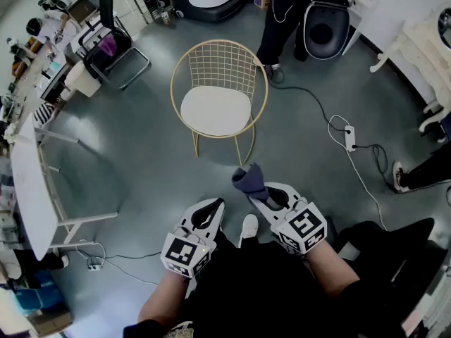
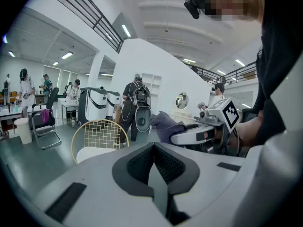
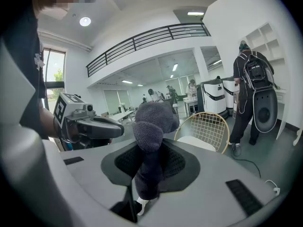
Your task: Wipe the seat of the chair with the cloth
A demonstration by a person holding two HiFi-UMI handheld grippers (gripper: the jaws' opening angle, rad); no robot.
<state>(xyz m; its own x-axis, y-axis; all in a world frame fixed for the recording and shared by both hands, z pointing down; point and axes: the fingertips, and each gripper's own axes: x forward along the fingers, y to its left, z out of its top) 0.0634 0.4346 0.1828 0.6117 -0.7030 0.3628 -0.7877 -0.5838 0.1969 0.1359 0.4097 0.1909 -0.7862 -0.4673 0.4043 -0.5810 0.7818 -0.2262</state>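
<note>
right gripper: held low in front of the person, above the floor, pointing toward the chair. Its fingers are pinching the cloth.
cloth: dark grey and bunched. The lower part is clamped between the right gripper's fingers and the upper wad sticks out past the tips. It is well apart from the chair, not touching it.
left gripper: just beside the right gripper, on its left. Its fingers are pressed together with nothing between them.
chair: gold wire frame with a round back. It stands upright on the grey floor ahead of both grippers.
seat: white rounded pad inside the wire hoop, facing up.
shoe: white, on the person's foot. In the head view it shows between the two grippers.
cable: black, runs over the floor from behind the chair toward a white power strip on the right.
bystander: in dark clothes, stands just behind the chair on its right side.
black chair: left of the gold one and well apart from it, with something purple on it.
bench: white, along the left edge of the head view.
</note>
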